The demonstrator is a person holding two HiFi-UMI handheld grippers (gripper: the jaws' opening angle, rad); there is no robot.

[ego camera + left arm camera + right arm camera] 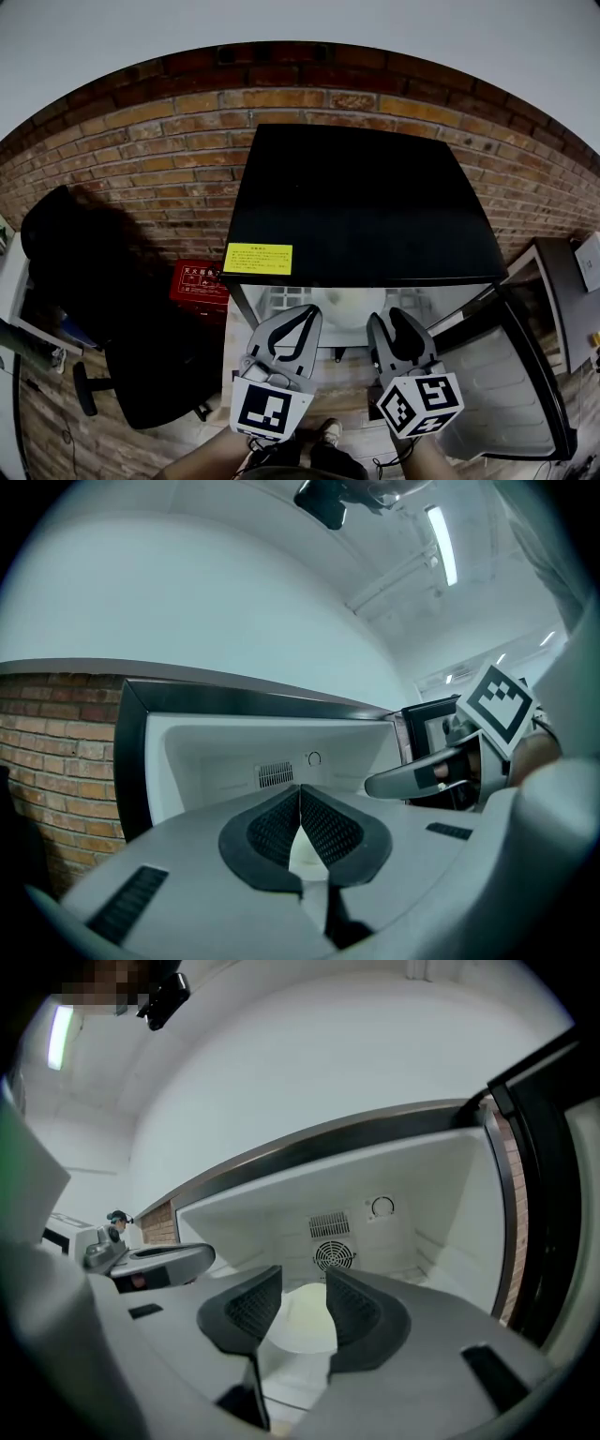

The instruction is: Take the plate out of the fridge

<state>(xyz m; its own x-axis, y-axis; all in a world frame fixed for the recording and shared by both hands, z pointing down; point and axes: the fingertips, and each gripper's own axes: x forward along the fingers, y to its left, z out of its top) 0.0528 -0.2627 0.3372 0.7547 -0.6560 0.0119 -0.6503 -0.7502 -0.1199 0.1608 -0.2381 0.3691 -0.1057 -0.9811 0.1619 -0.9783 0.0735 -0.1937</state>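
Brick wall (141,141) backs the open black fridge (361,202).

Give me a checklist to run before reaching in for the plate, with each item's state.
1. The fridge door stands open: ok.
2. The plate is in view inside the fridge: ok.
3. The right gripper has its jaws apart, lined up on the plate: ok.
4. The left gripper has its jaws apart: not ok, they are together.
5. The plate is gripped: not ok, neither gripper reaches it.
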